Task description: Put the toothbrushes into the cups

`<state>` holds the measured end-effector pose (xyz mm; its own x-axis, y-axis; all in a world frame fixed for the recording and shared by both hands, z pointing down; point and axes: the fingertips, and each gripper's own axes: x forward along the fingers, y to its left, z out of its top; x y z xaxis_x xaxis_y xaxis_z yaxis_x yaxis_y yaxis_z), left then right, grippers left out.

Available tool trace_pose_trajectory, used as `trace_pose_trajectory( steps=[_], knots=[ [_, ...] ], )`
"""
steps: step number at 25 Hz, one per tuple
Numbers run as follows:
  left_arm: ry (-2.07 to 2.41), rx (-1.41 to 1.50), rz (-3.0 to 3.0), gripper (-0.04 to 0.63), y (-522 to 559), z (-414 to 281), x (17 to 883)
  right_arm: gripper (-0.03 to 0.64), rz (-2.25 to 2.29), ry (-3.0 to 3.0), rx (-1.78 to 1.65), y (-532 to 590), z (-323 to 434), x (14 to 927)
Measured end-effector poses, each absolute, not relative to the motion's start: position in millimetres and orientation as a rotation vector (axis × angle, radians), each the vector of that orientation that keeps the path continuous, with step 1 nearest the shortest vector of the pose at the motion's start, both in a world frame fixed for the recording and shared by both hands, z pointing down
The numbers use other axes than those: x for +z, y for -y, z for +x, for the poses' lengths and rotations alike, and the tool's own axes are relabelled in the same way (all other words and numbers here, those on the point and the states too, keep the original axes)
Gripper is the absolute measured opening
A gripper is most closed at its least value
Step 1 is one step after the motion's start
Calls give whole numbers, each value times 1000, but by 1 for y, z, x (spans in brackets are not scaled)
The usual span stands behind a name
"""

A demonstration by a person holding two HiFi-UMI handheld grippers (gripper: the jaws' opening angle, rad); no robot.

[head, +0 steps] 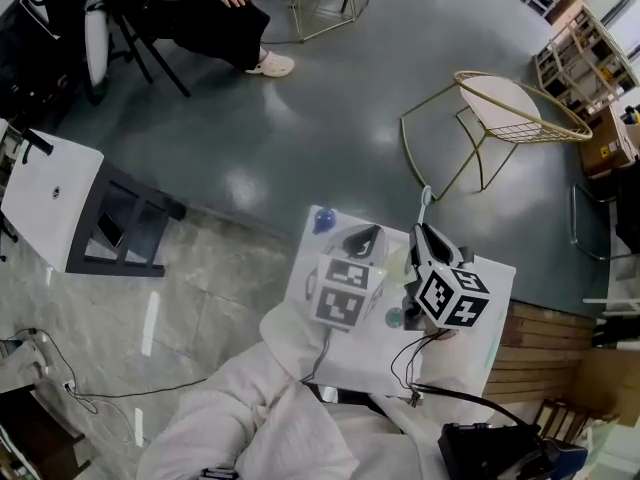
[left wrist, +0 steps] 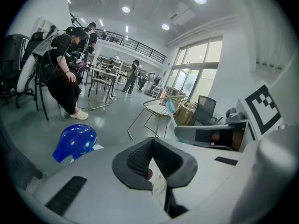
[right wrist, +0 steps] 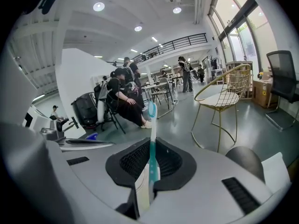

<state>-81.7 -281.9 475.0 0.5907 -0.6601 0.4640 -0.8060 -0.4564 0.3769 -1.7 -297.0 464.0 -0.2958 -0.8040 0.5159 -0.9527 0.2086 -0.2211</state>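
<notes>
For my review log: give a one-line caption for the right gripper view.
Right tool gripping a teal toothbrush, bristle end forward, gold wire chair beyond.

Teal/wht toothbrush [right wrist: 153,127] upright, bristles up, handle gripped in right tool [right wrist: 149,174].

White table [head: 497,313] on the tiled floor, a blue cup [head: 323,218] at its far left corner

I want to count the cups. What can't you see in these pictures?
- Cups: head view, left gripper and right gripper cover much of the table; none shows clearly.
- Blue thing: left gripper view, gripper body cuts off its bottom.
- Toothbrush lower end: right gripper view, inside the jaws.
</notes>
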Motion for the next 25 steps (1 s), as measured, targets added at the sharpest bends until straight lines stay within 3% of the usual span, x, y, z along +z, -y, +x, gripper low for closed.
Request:
trace_pose_trajectory(
  steps=[12,16,25],
  knots=[
    [1141,360,2221,-2,283,-80,492,49,1579,2043,749,291,-1,498],
    [1134,367,2216,-2,281,-79,492,103,1541,2013,750,286,-3,503],
    [1157,375,2216,-2,277,-78,494,110,1554,2016,733,282,-2,497]
  ],
)
